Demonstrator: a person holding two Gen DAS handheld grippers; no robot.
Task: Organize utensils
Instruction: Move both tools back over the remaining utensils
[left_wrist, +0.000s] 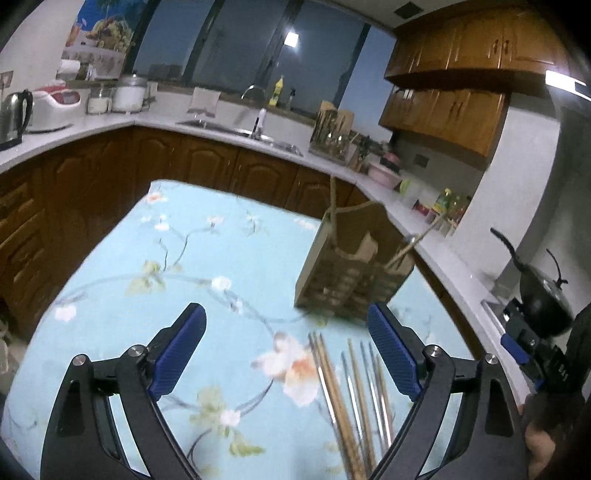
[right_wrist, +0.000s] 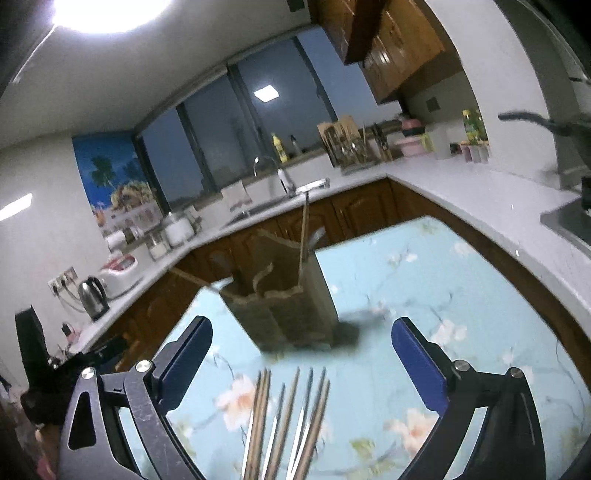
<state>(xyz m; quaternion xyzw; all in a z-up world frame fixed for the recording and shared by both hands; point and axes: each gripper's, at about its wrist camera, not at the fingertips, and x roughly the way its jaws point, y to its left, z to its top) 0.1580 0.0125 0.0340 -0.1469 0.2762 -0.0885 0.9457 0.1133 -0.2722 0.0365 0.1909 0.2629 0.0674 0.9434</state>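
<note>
Already a few utensils stand in the wooden holder on our flower-patterned tablecloth: from the left wrist we see a stick rising from its rear corner and a spoon-like handle leaning out to the right, and from the right wrist the same holder shows an upright stick and another handle slanting left. So we judge the sorting begun but far from finished, because a loose bunch of chopsticks, some wood-coloured and some metallic, lies flat on the cloth just in front of the holder. They fan out a little and are blurred, so we cannot count them.

Our left gripper stands wide open and holds nothing. The bunch lies between its blue pads, nearer the right-hand one, but neither pad touches it as far as we can tell. Our right gripper is spread just as wide and is likewise empty, with the chopsticks lying low between its fingers, their tips pointing toward the holder.

What is left, in our judgement, is to gather these sticks and stand them in one of the holder's compartments.
</note>
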